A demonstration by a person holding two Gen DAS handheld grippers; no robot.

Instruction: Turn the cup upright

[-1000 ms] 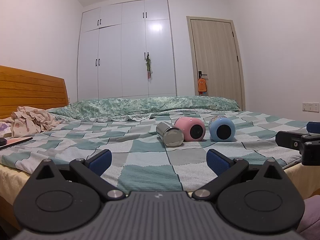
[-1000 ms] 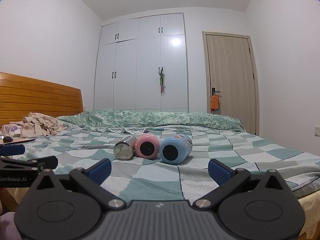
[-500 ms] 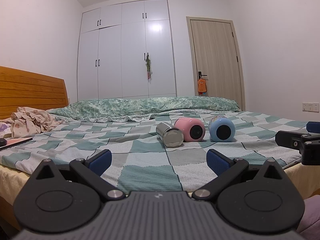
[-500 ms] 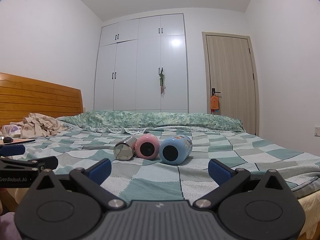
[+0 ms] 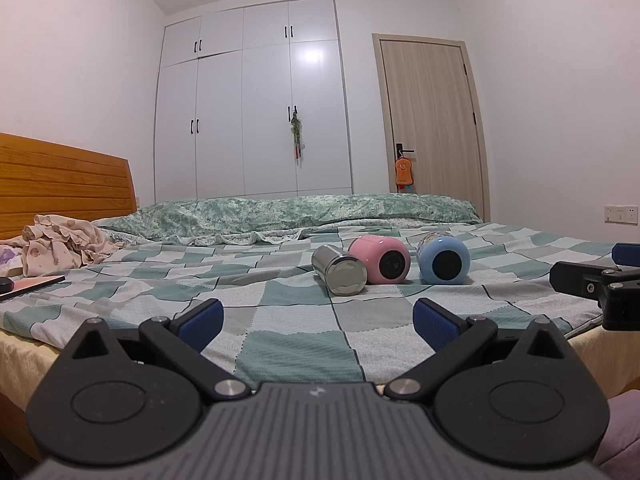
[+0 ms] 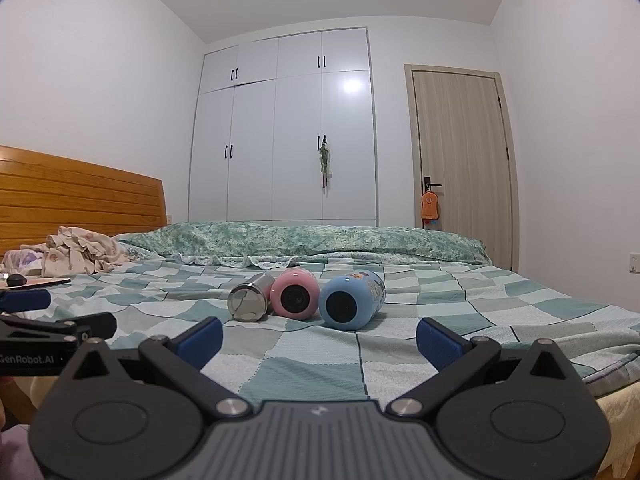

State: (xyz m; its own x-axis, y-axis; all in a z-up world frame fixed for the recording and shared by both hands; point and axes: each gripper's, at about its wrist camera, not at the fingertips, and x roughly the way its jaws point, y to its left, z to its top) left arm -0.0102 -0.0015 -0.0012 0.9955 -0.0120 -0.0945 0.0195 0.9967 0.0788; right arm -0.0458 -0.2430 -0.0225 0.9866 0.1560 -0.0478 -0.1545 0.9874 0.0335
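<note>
Both grippers, the left gripper (image 5: 316, 320) and the right gripper (image 6: 319, 338), hover with jaws spread wide and empty at the near edge of the checkered bed (image 5: 280, 344). Farther onto the bed lie three cups on their sides, touching: steel cup (image 5: 340, 269), pink cup (image 5: 380, 259), blue cup (image 5: 443, 258).

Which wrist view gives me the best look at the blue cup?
The right wrist view: the blue cup lies nearly centred there, showing its dark base and printed side. In the left wrist view the blue cup sits further right and smaller, mostly base-on, with little of its side showing.
</note>
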